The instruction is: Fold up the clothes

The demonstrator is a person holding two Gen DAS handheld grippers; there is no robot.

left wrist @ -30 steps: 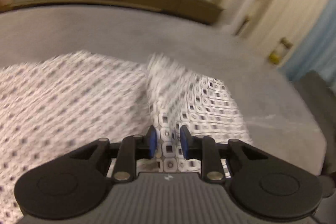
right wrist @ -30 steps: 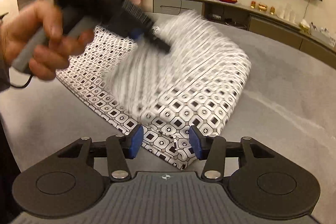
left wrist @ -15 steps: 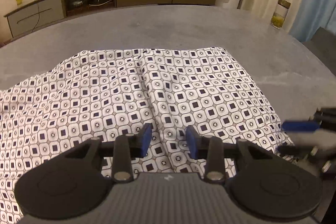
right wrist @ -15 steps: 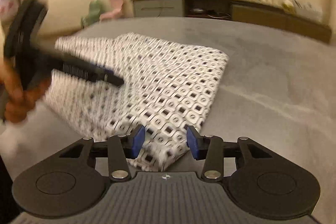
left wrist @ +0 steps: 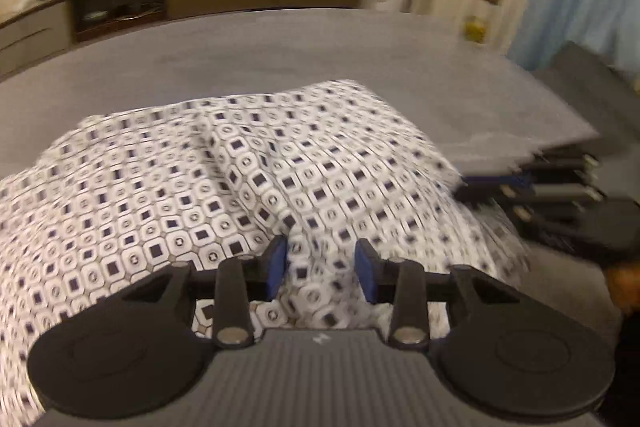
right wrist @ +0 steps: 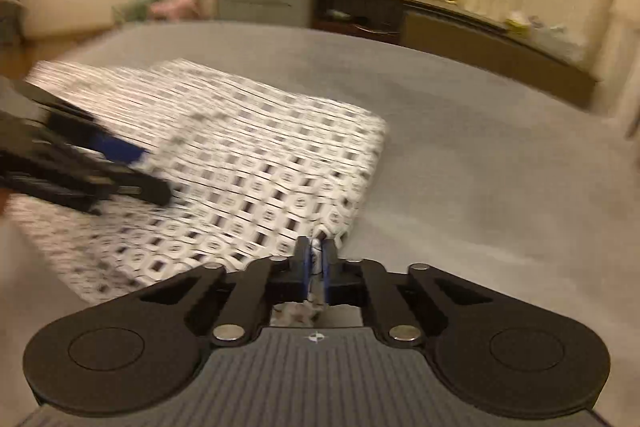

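The patterned garment [right wrist: 248,163] lay on the grey table [right wrist: 480,155]. The right gripper [right wrist: 316,261] pinched its corner; the left gripper [left wrist: 320,263] stood apart. That thin hold could slip when lifted.

Both tools share one build. The left gripper [left wrist: 320,267] has a matte black frame with two round discs at its outer ends, slotted link arms fixed by silvery round pins, and a grey ribbed plate bearing a small white mark. The right gripper [right wrist: 316,263] looks identical. Their fingers [left wrist: 276,265] carry flat blue pads.
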